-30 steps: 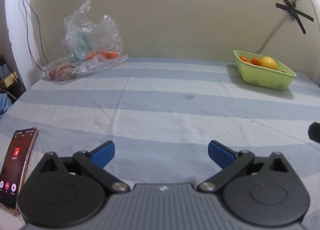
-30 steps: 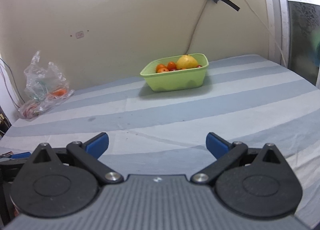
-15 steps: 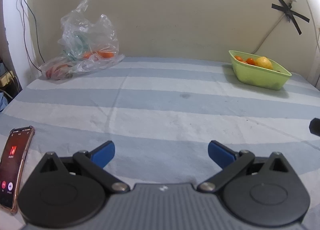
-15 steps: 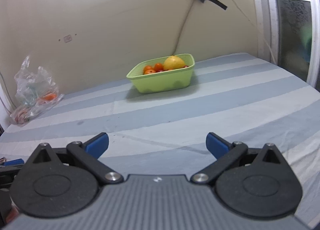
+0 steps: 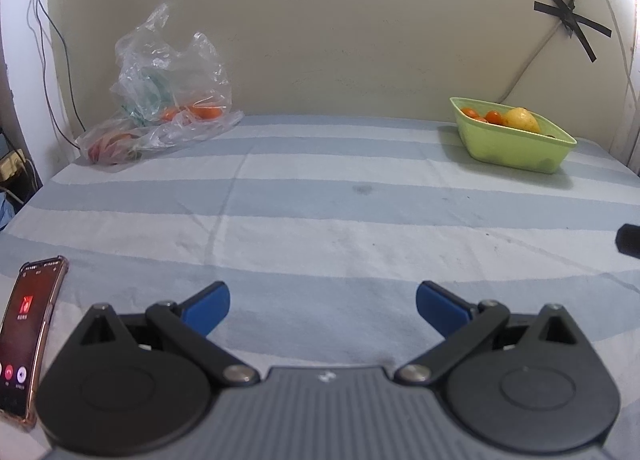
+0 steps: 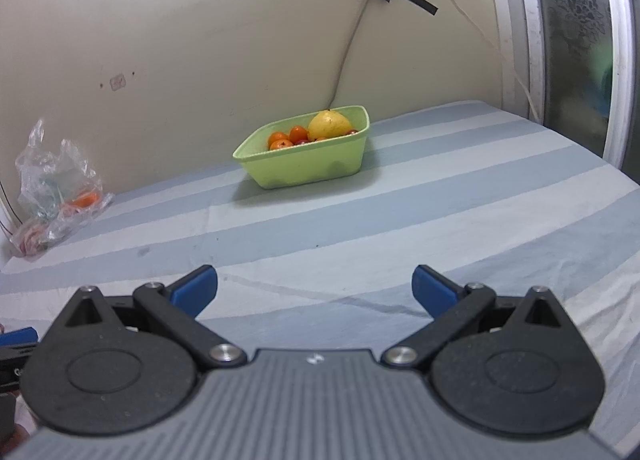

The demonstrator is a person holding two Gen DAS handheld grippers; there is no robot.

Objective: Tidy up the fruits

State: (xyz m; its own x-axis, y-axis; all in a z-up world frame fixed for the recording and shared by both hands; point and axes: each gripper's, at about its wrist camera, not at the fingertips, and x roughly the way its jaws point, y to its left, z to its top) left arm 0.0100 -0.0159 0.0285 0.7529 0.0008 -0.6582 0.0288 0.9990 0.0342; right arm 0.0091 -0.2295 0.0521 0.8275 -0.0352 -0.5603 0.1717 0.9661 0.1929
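Both grippers hover low over the striped sheet [image 5: 320, 228], and little has changed but the aim. The left gripper [image 5: 322, 306] stays spread wide, holding nothing; its view has tipped up slightly, so the plastic bag of fruit [image 5: 168, 100] and the green bowl [image 5: 516, 144] sit a touch lower in frame. The right gripper [image 6: 315, 292] is likewise splayed and empty, swinging left so the bowl [image 6: 308, 164], holding oranges and a yellow fruit [image 6: 330, 125], slides rightward. The phone [image 5: 26, 336] lies beside the left gripper.
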